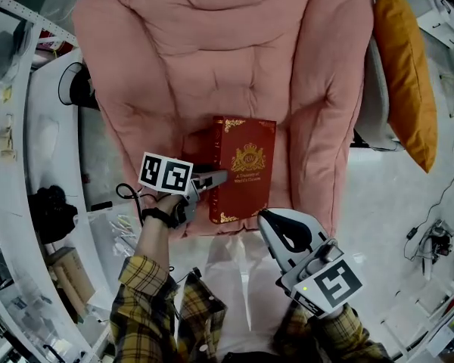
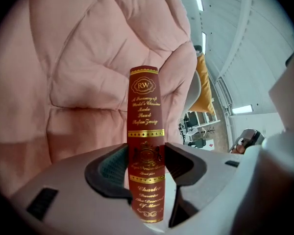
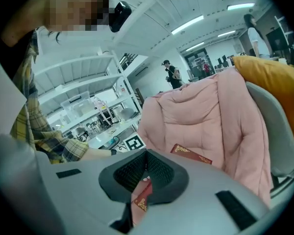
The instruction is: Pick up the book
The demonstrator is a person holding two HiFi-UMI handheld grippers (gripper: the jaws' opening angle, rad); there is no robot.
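Note:
A dark red book (image 1: 242,169) with gold ornament hangs just over the seat of a pink padded armchair (image 1: 212,51). My left gripper (image 1: 216,178) is shut on its spine side from the left. In the left gripper view the spine (image 2: 146,131) stands upright between the two pads, and the gripper (image 2: 146,156) presses on it from both sides. My right gripper (image 1: 263,216) sits below the book's lower right corner, apart from it, jaws together and empty. From the right gripper (image 3: 146,155) view, one gold-cornered edge of the book (image 3: 191,154) shows beyond the jaws.
An orange cushion (image 1: 408,74) leans on a grey chair at the right. A white curved bench (image 1: 15,203) with clutter and a black object (image 1: 49,210) runs along the left. Cables lie on the floor at the right. A person (image 3: 172,72) stands far off.

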